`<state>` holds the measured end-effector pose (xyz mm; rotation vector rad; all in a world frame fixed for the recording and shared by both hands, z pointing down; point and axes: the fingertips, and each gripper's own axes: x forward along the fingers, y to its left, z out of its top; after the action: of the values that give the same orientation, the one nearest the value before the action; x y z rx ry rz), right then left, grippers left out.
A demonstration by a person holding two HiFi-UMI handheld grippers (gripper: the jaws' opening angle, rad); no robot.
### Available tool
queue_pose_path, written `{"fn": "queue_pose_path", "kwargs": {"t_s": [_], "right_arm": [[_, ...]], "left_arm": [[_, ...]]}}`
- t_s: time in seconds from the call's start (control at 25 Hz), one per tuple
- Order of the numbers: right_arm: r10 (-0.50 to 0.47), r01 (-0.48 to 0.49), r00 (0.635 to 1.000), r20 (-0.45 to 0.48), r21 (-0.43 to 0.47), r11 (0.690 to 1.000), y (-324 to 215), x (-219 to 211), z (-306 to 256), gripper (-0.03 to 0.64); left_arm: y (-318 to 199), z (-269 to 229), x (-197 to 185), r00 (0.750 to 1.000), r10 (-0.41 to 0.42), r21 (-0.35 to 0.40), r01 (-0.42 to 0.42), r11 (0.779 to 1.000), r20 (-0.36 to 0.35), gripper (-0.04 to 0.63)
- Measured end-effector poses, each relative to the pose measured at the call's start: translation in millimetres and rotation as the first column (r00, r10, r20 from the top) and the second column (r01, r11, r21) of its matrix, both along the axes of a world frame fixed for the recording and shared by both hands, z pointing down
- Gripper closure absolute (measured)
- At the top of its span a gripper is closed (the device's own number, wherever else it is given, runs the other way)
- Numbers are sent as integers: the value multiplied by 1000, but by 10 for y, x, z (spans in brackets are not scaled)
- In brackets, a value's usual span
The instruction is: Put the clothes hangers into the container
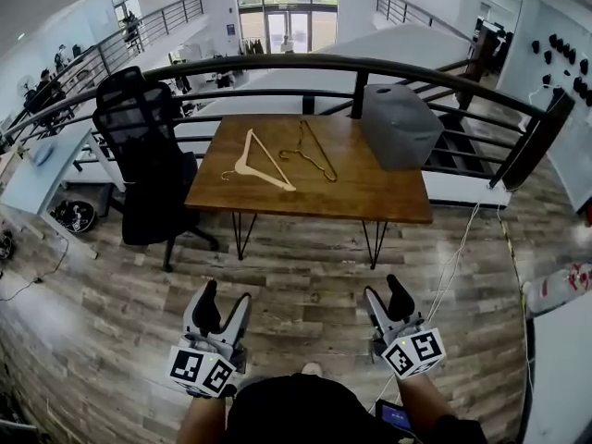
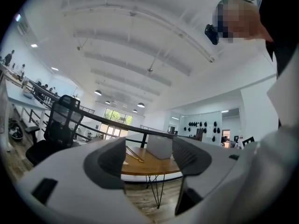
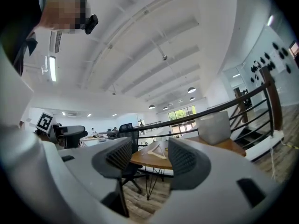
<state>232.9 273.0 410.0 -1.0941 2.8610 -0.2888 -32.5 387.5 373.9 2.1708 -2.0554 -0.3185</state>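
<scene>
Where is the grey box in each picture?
Head view: grey box at upper right, on the wooden table's right end.
Left gripper view: low centre, between the jaws.
Right gripper view: centre right, above the right-hand jaw.
Shared landmark: the wooden table under it.

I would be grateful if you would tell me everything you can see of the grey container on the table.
The grey container is a plain, box-shaped bin with rounded corners, plastic by its look. It stands upright on the far right corner of the wooden table, beside the railing and apart from the hangers. Only the tabletop touches it. Whether its top is open is unclear.
</scene>
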Motion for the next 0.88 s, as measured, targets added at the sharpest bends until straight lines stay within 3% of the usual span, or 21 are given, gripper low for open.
{"fn": "queue_pose_path", "kwargs": {"t_s": [0.24,0.36,0.6,0.88], "right_arm": [[20,-20,1000,0,-27,999,-400,121,14,390],[35,-34,999,7,-29,999,-591,70,20,394],[89,-89,996,6,2,996,-1097,-123,-52,394],[128,-129,992,21,31,991,-1740,-497,-223,403]], "left_arm": [[-476,-92,60,999,-18,1,18,1000,47,291],[-773,-50,20,998,16,-8,-16,1000,58,291],[-1463,179,-167,995,96,-30,-97,995,-9,291],[-2211,119,-494,989,146,-3,-146,989,-18,291]]}}
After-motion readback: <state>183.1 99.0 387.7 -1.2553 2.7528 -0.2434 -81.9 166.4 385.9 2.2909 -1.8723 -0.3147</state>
